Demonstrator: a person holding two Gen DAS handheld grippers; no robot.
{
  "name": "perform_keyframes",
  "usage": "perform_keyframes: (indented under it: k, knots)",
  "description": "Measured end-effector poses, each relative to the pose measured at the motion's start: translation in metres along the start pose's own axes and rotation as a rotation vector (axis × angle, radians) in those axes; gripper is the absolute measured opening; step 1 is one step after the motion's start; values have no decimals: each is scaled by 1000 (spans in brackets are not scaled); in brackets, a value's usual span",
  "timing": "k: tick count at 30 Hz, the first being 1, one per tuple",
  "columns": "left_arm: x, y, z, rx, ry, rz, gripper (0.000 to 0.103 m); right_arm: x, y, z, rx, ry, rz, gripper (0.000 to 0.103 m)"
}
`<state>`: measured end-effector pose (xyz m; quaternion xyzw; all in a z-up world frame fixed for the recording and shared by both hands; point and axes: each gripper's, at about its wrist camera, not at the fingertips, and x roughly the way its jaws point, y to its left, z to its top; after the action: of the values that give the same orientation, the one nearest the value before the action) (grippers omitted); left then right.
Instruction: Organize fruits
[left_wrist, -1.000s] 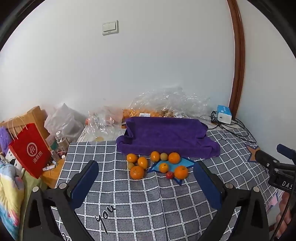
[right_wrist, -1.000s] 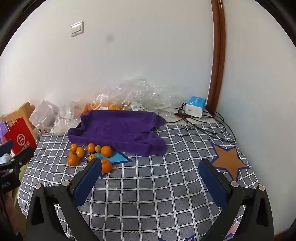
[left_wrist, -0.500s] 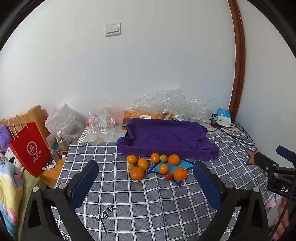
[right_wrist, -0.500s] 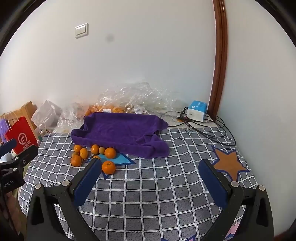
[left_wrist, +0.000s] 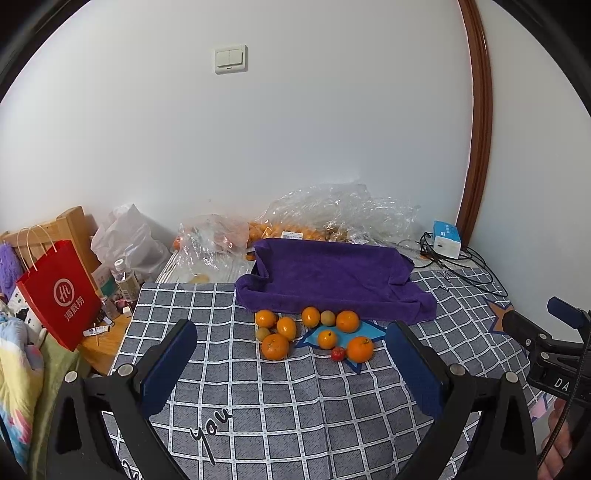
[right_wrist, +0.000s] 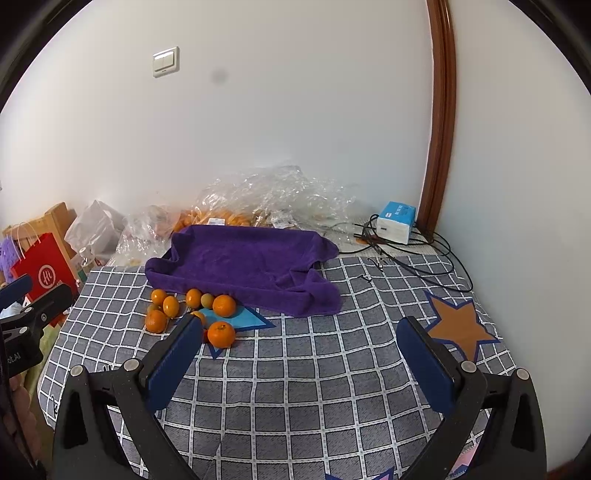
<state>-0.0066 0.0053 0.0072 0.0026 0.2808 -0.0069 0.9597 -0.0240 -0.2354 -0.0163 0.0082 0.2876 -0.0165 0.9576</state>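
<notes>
Several oranges (left_wrist: 275, 346) (right_wrist: 221, 333), two small greenish fruits (left_wrist: 327, 317) and one small red fruit (left_wrist: 338, 353) lie in a loose cluster on the checked cloth, just in front of a purple towel (left_wrist: 332, 275) (right_wrist: 243, 264). My left gripper (left_wrist: 291, 347) is open, empty, and held well short of the cluster. My right gripper (right_wrist: 301, 343) is open and empty too, to the right of the fruit; its left finger hides part of the cluster. Each gripper shows at the edge of the other's view.
Crumpled clear plastic bags (left_wrist: 332, 214) with more oranges lie behind the towel by the wall. A blue-white box (left_wrist: 446, 239) and black cables (right_wrist: 413, 254) sit back right. A red paper bag (left_wrist: 59, 291) and bottles stand off the left edge.
Both views have tilted upward a little, so the fruit and towel sit lower in frame. The fruit has not moved and both grippers stay open.
</notes>
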Motion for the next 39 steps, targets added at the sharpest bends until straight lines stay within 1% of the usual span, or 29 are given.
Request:
perform_keyframes:
  k: [39]
  knots:
    - [1, -1, -2, -16, 8, -8, 103, -2, 5, -1, -12, -1, -2, 103]
